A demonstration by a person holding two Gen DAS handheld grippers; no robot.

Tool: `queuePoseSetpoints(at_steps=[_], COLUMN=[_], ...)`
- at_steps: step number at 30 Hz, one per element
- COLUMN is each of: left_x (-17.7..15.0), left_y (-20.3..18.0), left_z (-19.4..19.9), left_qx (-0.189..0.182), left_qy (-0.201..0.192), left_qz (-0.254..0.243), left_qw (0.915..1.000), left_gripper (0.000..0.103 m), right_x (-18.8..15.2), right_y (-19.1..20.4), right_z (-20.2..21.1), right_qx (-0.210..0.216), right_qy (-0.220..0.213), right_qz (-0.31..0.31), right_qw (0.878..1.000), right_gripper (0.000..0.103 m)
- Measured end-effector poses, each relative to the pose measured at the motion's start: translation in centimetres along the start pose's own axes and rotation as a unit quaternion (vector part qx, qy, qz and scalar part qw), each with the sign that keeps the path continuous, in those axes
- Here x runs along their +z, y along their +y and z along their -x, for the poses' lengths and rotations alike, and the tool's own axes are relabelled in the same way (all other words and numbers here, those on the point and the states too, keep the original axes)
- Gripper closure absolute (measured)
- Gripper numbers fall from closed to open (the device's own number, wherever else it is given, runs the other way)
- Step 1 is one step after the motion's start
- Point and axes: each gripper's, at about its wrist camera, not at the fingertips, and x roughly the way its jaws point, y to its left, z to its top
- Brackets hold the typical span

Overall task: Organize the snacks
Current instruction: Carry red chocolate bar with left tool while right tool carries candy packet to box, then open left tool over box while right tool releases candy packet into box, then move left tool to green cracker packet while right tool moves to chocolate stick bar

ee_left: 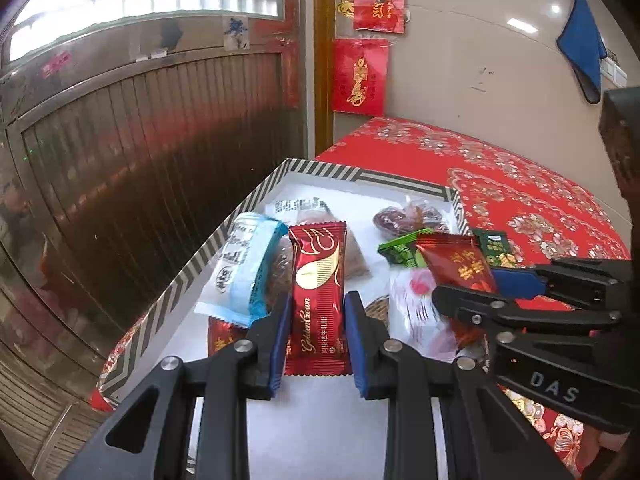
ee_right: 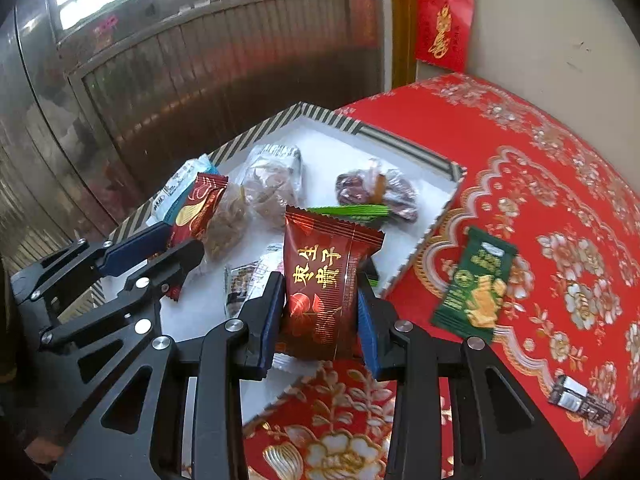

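Note:
My left gripper (ee_left: 316,300) is shut on a long red Golden Crown packet (ee_left: 318,292) and holds it above the white box (ee_left: 256,196) with the striped rim. My right gripper (ee_right: 320,292) is shut on a dark red packet with gold characters (ee_right: 324,280), over the box's near right part. In the box lie a blue-and-white packet (ee_left: 244,264), clear bags of brown snacks (ee_right: 272,184), a bag of dark dates (ee_right: 376,192) and a green packet (ee_right: 352,212). The right gripper shows in the left wrist view (ee_left: 480,284), the left one in the right wrist view (ee_right: 176,244).
The box stands on a table with a red flowered cloth (ee_right: 560,200). A dark green packet (ee_right: 476,284) and a small dark packet (ee_right: 580,400) lie on the cloth right of the box. A metal door (ee_left: 140,140) is behind, a wall with red papers (ee_left: 360,76) at right.

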Motion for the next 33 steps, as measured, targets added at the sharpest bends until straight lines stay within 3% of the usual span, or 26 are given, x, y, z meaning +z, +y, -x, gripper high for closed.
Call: queuePoseSetpoints(at_steps=[14,15,19,22,28,33], left_x=[-0.8,-0.9,-0.9,-0.9,-0.6,-0.2], left_y=[1.4,1.4,1.3,1.1,1.0,0.7], left_z=[-1.2,-1.2,-1.1,-0.8,-0.5,0.1], left_qx=[0.016,0.019,0.018,0.018,0.023,0.025], left_qy=[0.02,0.021,0.017,0.011,0.004,-0.005], left_qz=[0.017,0.018,0.021,0.021,0.025,0.029], left_qw=[0.9995,0.9994,0.9995,0.9996,0.9994,0.9993], left_gripper=[0.071,0.068,0.037,0.027,0.016,0.01], right_x=[1.0,1.2,1.7,1.8,1.8,1.5], right_y=[2.0,1.9,2.0,1.9,0.8,0.3], right_z=[-1.5,-1.5,-1.3,-1.1,0.0,1.1], right_qx=[0.011,0.018,0.023,0.025,0.033,0.028], right_qy=[0.0,-0.004,-0.015,-0.019,-0.033,-0.041], right_qz=[0.021,0.017,0.015,0.012,-0.016,-0.015], right_qw=[1.0,1.0,0.999,0.999,0.999,0.999], right_gripper=[0.069,0.069,0.066,0.065,0.053,0.053])
